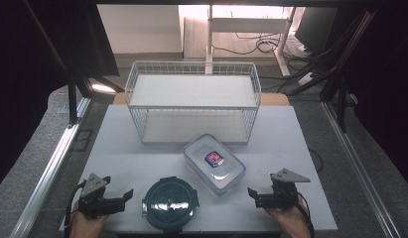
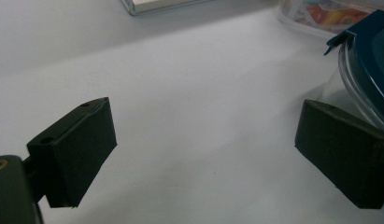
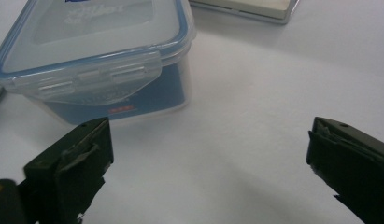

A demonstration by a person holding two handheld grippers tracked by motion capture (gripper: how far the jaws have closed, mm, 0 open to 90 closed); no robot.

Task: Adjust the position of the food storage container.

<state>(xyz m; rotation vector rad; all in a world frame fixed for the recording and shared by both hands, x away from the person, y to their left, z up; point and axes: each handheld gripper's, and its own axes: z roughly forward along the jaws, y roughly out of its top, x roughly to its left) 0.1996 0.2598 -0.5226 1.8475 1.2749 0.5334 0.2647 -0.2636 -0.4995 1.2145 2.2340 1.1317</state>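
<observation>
Both claws rest low at the near edge of the table (image 1: 291, 148), the left gripper (image 1: 123, 197) and the right gripper (image 1: 253, 194) each with jaws spread wide and holding nothing. Biggest risk, I judge, is the wire basket (image 1: 192, 101) standing at the far side: a box lifted carelessly could catch its rim or front mesh. Next comes the rectangular box (image 1: 214, 163), lying skewed just in front of the basket and ahead of the right gripper; its smooth clear lid and walls could slip between the jaws. Last, the round container (image 1: 170, 204) with a dark lid sits between the grippers, just beside the left one, so a sideways swing could knock it.
</observation>
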